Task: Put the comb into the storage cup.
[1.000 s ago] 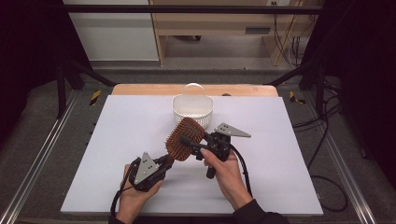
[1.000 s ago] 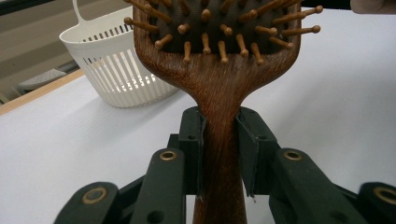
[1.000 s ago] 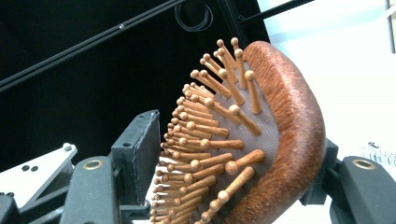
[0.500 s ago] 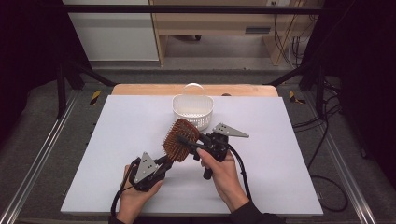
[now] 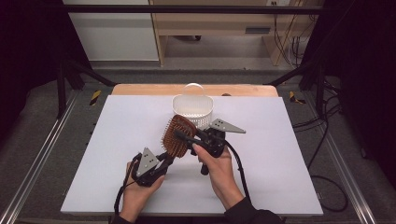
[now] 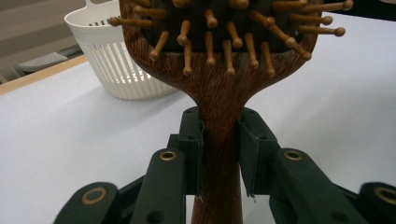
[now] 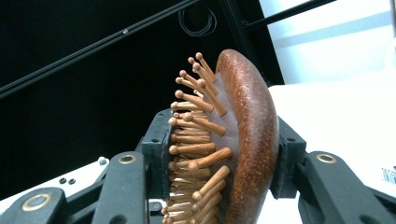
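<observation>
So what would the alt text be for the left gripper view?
Two black fingers clamp the handle of a wooden hairbrush, its pegs facing the camera. A white slotted basket stands behind on the pale table.

White table [image 5: 112, 154] carries a basket [image 5: 192, 110] (white, slatted).

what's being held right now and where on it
The wooden hairbrush: left gripper clamps its handle, right gripper clamps its head across bristles and back.

White basket [image 5: 192, 110] stands just behind the raised hairbrush [image 5: 176, 135]; table [image 5: 289, 154] is open on both sides
</observation>
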`<state>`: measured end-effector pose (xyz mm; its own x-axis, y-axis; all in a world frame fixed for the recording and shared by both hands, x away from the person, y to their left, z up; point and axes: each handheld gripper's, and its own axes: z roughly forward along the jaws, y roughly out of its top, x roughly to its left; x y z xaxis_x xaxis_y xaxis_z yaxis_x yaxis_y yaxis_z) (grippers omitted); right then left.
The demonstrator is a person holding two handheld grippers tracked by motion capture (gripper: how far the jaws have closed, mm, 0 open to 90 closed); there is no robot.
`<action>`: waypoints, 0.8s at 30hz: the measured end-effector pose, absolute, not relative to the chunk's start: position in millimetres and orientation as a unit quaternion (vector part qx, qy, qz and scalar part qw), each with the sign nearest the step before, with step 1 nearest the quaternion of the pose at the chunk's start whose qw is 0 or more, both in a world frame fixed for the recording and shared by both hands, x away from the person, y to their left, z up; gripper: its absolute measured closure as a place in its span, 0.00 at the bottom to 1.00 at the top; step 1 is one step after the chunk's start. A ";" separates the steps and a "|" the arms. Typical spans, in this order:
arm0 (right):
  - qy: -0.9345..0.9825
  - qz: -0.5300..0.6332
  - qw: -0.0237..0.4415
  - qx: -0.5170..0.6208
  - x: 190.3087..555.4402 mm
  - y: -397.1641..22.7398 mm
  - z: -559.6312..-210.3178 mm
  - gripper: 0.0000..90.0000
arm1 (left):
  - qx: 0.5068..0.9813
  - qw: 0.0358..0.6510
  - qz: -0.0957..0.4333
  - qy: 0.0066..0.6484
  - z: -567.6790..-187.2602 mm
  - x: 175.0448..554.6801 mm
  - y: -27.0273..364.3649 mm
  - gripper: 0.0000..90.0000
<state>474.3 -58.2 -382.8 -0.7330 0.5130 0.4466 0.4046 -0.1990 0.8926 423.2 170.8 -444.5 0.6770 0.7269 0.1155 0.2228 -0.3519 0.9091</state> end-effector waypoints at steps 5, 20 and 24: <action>0.636 0.683 0.034 0.357 476.3 -55.1 -383.0 0.58 | 0.773 0.485 0.263 0.313 -445.8 421.9 172.9 0.80; 0.629 0.684 0.050 0.365 475.2 -55.2 -377.1 0.59 | 0.745 0.517 0.251 0.337 -444.4 425.2 175.0 0.69; 0.616 0.689 0.061 0.377 477.7 -60.7 -373.7 0.58 | 0.726 0.526 0.268 0.353 -440.1 418.0 180.7 0.52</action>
